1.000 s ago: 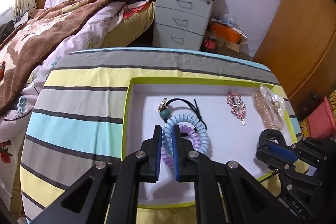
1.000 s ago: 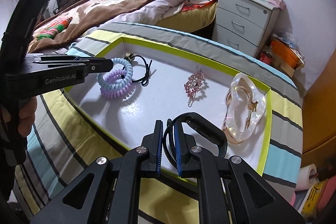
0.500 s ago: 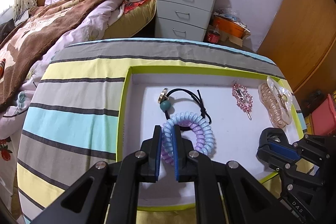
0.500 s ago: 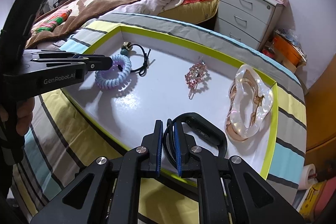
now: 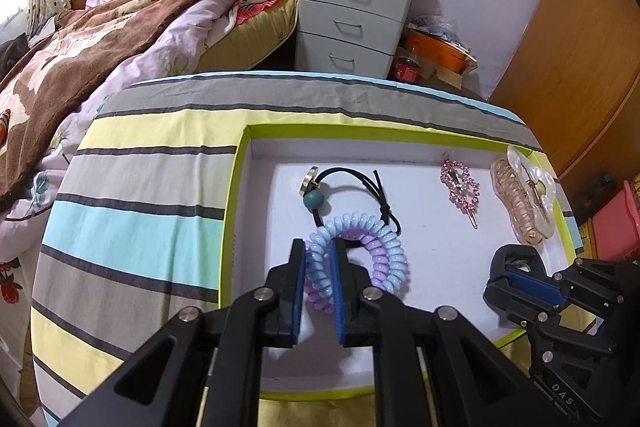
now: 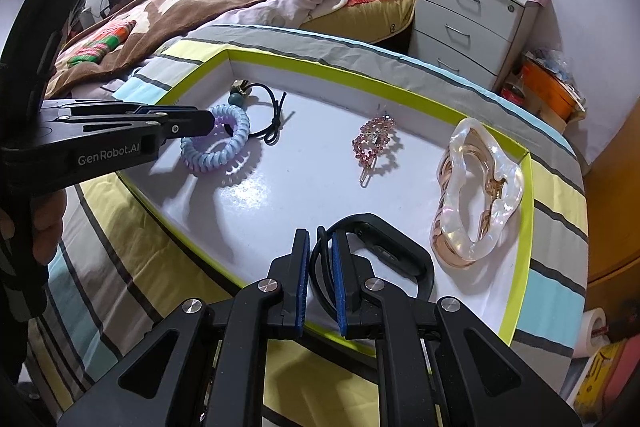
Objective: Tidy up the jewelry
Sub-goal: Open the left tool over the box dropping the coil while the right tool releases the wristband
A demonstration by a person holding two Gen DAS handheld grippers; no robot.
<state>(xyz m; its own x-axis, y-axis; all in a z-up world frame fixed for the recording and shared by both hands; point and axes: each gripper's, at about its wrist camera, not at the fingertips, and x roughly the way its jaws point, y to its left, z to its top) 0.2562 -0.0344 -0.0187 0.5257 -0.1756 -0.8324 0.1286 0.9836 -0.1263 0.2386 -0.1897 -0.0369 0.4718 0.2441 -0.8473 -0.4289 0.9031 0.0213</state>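
Note:
A white tray with a lime rim lies on a striped cloth. My left gripper is shut on a blue and purple spiral hair tie resting low over the tray's left part. My right gripper is shut on a black band at the tray's front right. A black cord tie with a teal bead, a pink rhinestone clip and a pearly claw clip lie in the tray.
The striped cloth covers a round table. A bed with a brown blanket stands to the left. A white drawer unit stands behind. A wooden wardrobe stands at the right.
My left gripper has lowered the spiral hair tie toward the tray floor and its jaws have spread slightly. My right gripper has eased a little forward with the black band.

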